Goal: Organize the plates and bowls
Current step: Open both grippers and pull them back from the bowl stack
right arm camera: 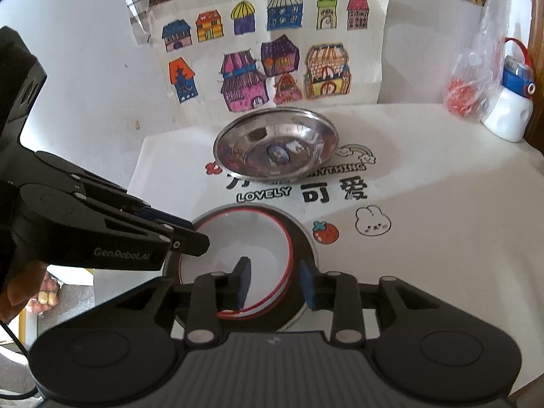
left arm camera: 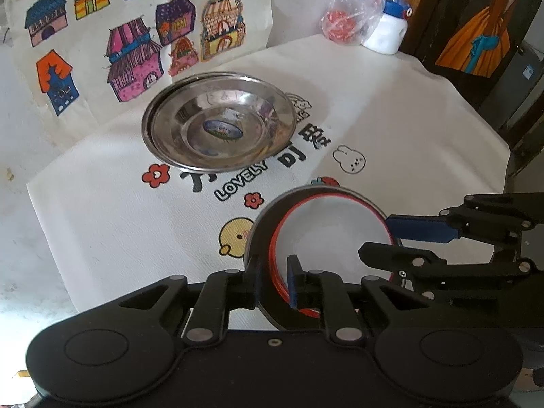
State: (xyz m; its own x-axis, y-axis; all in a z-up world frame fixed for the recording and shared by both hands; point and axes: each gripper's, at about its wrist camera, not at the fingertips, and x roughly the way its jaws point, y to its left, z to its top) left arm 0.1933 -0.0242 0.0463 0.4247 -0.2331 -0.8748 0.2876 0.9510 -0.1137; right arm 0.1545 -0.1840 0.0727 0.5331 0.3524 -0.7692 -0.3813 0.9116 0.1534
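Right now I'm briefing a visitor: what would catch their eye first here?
The shiny steel plates, stacked mid-table on the white printed cloth, and behind them the colourful house drawings. Nearer, both black grippers, left and right, straddle the rim of a red-edged white bowl.

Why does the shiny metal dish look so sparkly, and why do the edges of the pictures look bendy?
Left wrist view: the steel dish mirrors room light. Right wrist view: the fisheye lens curves the tablecloth edges, and the corners go dark.
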